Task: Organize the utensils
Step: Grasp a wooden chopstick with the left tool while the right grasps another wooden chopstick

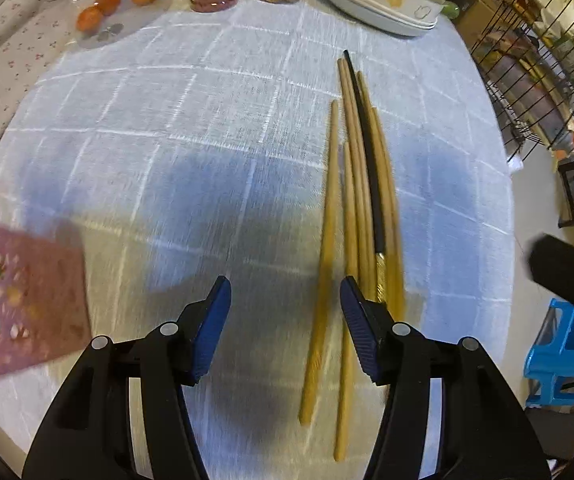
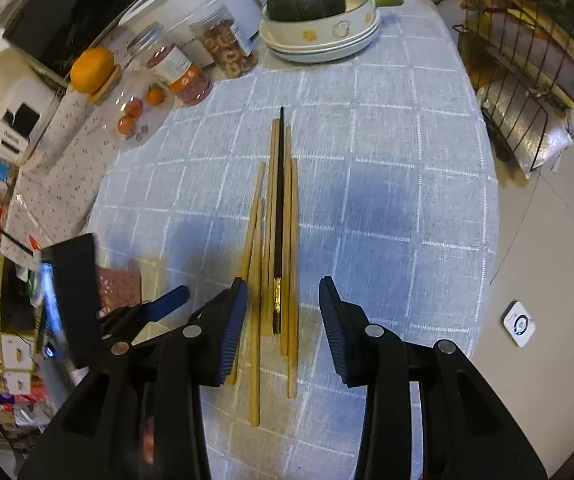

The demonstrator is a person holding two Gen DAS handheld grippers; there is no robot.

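Several wooden chopsticks (image 1: 353,184) and one black chopstick (image 1: 369,160) with a gold band lie bunched lengthwise on the grey checked tablecloth (image 1: 167,140). My left gripper (image 1: 285,292) hovers open just left of the bunch, its right finger over the near ends. A blurred pink perforated holder (image 1: 27,300) sits at the left edge. In the right wrist view my right gripper (image 2: 283,292) is open above the wooden chopsticks (image 2: 287,240) and the black chopstick (image 2: 279,200), which show between its fingers untouched. The left gripper (image 2: 167,300) and the pink holder (image 2: 119,284) appear to its left.
At the table's far end stand stacked white dishes (image 2: 319,44) with a dark green squash (image 2: 307,0), snack jars (image 2: 227,48) and a clear container of oranges (image 1: 107,4). A wire rack (image 2: 527,80) stands right of the table, a blue stool (image 1: 567,360) on the floor.
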